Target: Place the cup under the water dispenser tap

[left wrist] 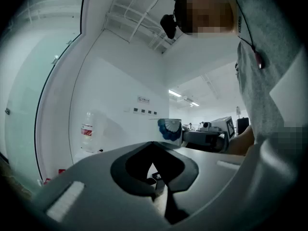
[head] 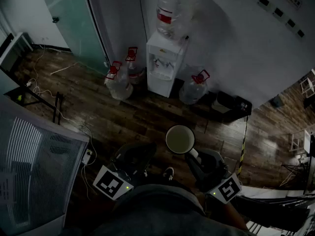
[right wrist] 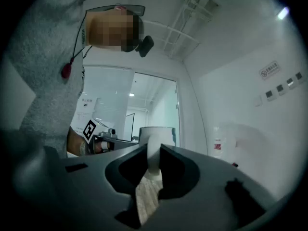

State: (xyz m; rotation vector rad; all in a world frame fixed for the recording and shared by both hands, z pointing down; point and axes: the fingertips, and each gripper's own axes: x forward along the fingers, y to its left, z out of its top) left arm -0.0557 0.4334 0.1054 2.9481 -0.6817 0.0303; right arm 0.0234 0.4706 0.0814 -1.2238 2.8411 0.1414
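A white cup (head: 180, 139) hangs upright in the air over the wooden floor, well short of the white water dispenser (head: 162, 65) that stands against the far wall. My right gripper (head: 192, 154) is shut on the cup's handle (right wrist: 153, 153), which shows between its jaws in the right gripper view. The left gripper view shows the cup (left wrist: 169, 129) with a blue pattern off to the right. My left gripper (head: 132, 157) hangs at lower left, its jaws (left wrist: 155, 176) shut with nothing between them. The dispenser's tap recess (head: 160, 64) faces me.
Three water jugs with red handles (head: 118, 80) (head: 132, 63) (head: 194, 87) stand on the floor either side of the dispenser. A glass door (head: 74, 18) is at left, a black box (head: 231, 103) at right. A white ribbed unit (head: 34, 166) and cables lie near left.
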